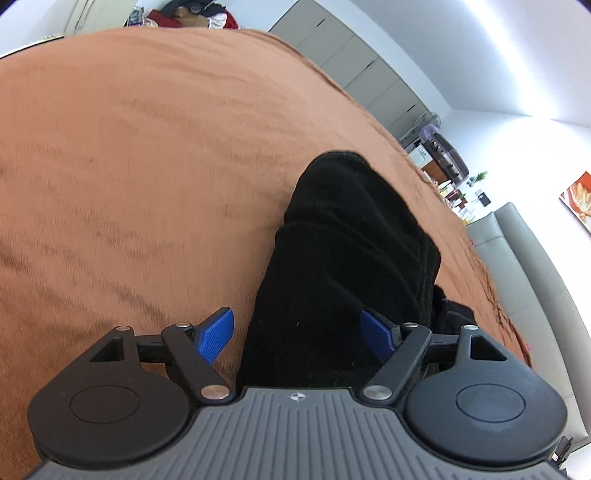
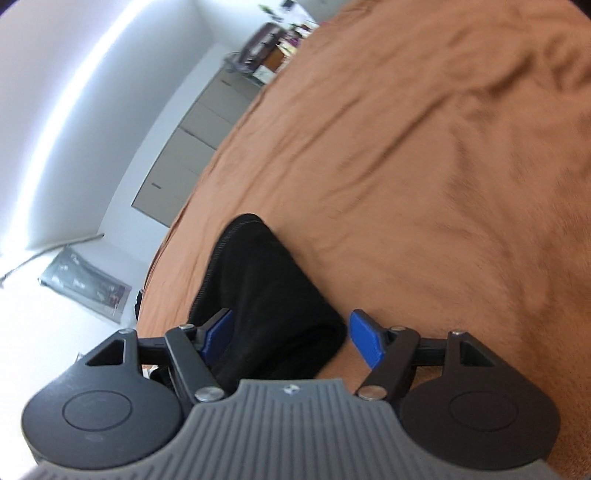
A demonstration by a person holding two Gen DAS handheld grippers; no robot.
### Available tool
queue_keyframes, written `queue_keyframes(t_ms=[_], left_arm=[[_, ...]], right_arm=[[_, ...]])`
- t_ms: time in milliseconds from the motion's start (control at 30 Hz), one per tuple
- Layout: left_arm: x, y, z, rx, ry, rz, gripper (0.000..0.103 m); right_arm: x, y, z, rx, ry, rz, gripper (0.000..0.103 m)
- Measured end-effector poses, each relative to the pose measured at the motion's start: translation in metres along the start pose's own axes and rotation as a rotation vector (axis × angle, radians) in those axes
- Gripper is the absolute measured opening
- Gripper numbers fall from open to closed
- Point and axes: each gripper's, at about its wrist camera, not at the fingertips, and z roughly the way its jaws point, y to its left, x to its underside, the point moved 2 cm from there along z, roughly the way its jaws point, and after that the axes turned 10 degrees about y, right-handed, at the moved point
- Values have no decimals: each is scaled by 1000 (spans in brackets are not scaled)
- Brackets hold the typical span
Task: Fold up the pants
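The black pants [image 1: 343,258] lie folded in a long bundle on the brown bedspread [image 1: 129,166], near its right edge in the left wrist view. My left gripper [image 1: 299,336] is open, its blue fingertips [image 1: 218,336] spread on either side of the near end of the pants. In the right wrist view the pants [image 2: 266,295] lie near the bedspread's [image 2: 424,147] left edge. My right gripper [image 2: 291,338] is open over their near end, one blue fingertip [image 2: 365,341] over the bedspread.
Grey wardrobe doors [image 1: 351,55] and a fan [image 1: 430,127] stand beyond the bed. A grey headboard [image 1: 524,266] runs along the right. A pile of clothes [image 1: 192,14] lies past the far edge. Cabinets [image 2: 199,140] stand by the wall.
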Motion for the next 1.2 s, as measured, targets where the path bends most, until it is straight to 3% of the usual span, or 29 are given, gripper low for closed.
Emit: queue_keyframes(t_ms=[167,333,433,533,600,700,833,933,1000,1100,1200], left_arm=[[2,3,3,-29,9,-18,90],[1,-2,1,-50,4,-26,90],[0,-4,1,-59,-2,-35,90],[0,-4,1,-63,-8,-43,90],[1,-4,3,-70,-9,-47,90],[2,-7,1,-79,-24,-57,90],[1,-16,-10,-75,-81,-79,90],[-2,-34,-19,-98,-152,-25,90],[-4,-51,-21,-102,-165,24,90],[-2,-84,-14,-66,-147,123,90],[6,-119,8,-28,-92,229,90]], right_arm=[[3,-6,33,-41,-13,93,68],[1,4,62,-52,-2,73,67],[-5,12,83,-86,55,103,42],[-5,13,68,-223,39,142,34],[-4,14,63,-259,26,131,34],[0,8,66,-190,48,158,40],[1,3,69,-207,56,178,47],[0,14,80,-184,89,107,51],[-3,19,88,-174,102,84,45],[-7,16,102,-203,104,114,35],[-3,10,108,-221,94,120,34]])
